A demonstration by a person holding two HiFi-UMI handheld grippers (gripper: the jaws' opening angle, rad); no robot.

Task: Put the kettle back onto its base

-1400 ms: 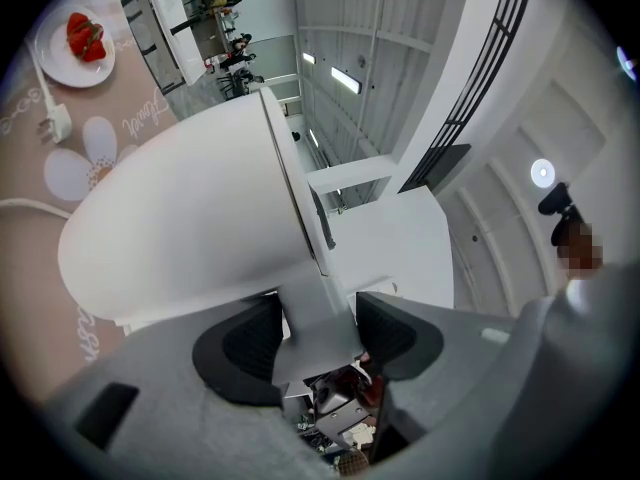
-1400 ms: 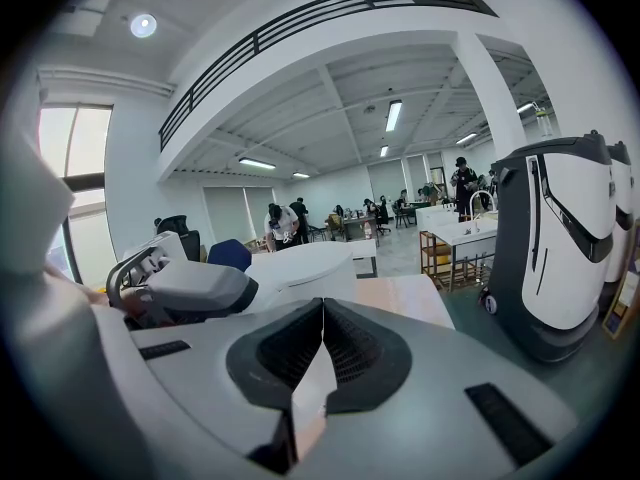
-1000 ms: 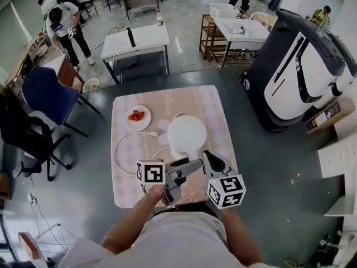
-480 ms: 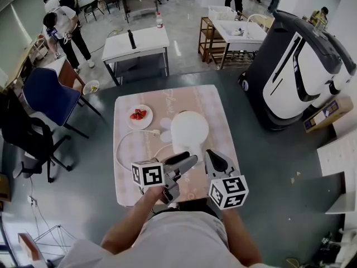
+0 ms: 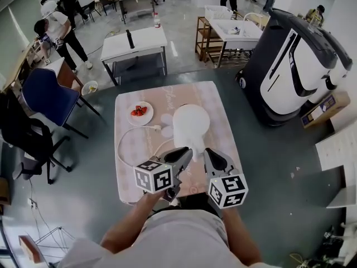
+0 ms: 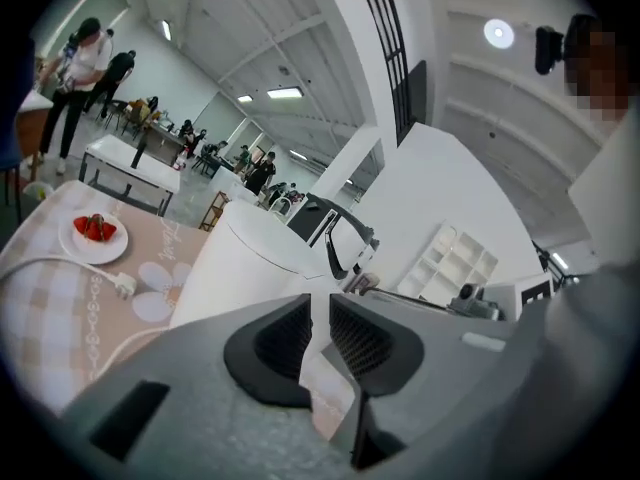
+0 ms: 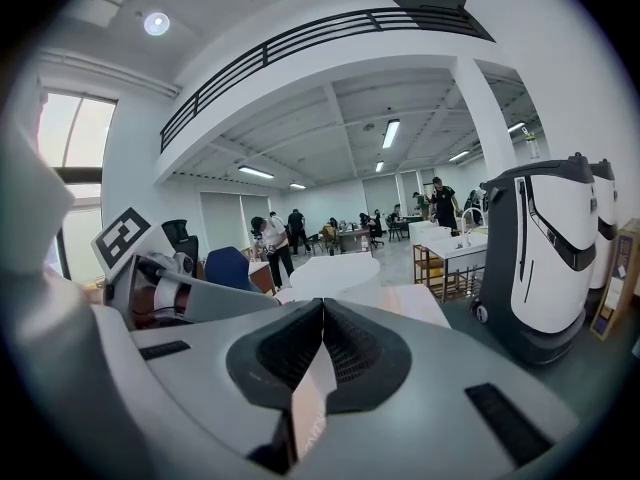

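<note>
White kettle point(image 5: 190, 123) stands upright mid-surface point(image 5: 215, 102) in the head view. No base shows, so I judge the kettle already seated. A plate point(image 5: 138, 113) holds strawberries point(image 5: 137, 111).

Left gripper view: left gripper point(image 6: 318, 320) jaws closing, nothing between them, kettle just beyond.

Right gripper view: right gripper point(image 7: 321, 318) jaws together, empty.

Next: confirm seating, then back both off.

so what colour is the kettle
White; the kettle shows best in the head view, standing on the table.
</note>
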